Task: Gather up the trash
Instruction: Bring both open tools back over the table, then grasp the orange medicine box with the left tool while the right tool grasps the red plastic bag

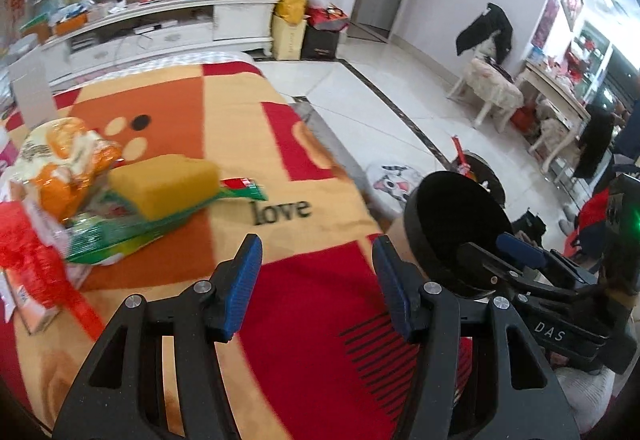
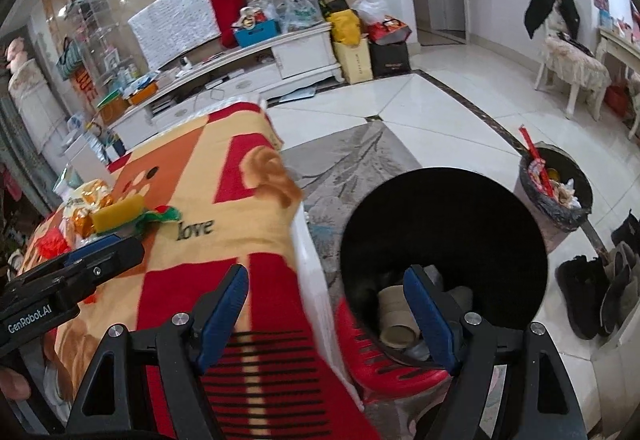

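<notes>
The left gripper (image 1: 316,280) is held level above the blanket-covered table (image 1: 224,128), fingers pointing forward across the red and tan patches toward the printed word "love" (image 1: 282,211). Its jaws stand wide apart with nothing between the blue pads (image 1: 244,280); they touch neither the cloth nor the trash.

The right gripper (image 2: 326,314) is held at the table's near right edge, angled down, its left finger over the blanket and its right finger over the mouth of a black bin (image 2: 444,224). Its jaws are likewise spread wide and empty. In the left wrist view the right gripper (image 1: 520,256) shows side-on, just beside the bin (image 1: 452,224).

The trash pile sits on the far left of the table, well apart from both grippers: a yellow sponge (image 1: 164,186) lying on a green wrapper (image 1: 120,236), an orange-and-white snack bag (image 1: 60,160) behind it, and a red plastic bag (image 1: 28,252) over a small carton (image 1: 38,314) at the left edge. The right wrist view shows the same sponge (image 2: 118,214) and wrapper (image 2: 158,216), with the left gripper (image 2: 96,260) seen side-on just in front of them.

Inside the black bin, cardboard tubes (image 2: 394,314) are visible, with a red slotted item (image 2: 384,356) at its near rim. A second lined waste bin (image 2: 556,192) stands on the tiled floor (image 2: 440,100) farther right, holding assorted refuse.
</notes>
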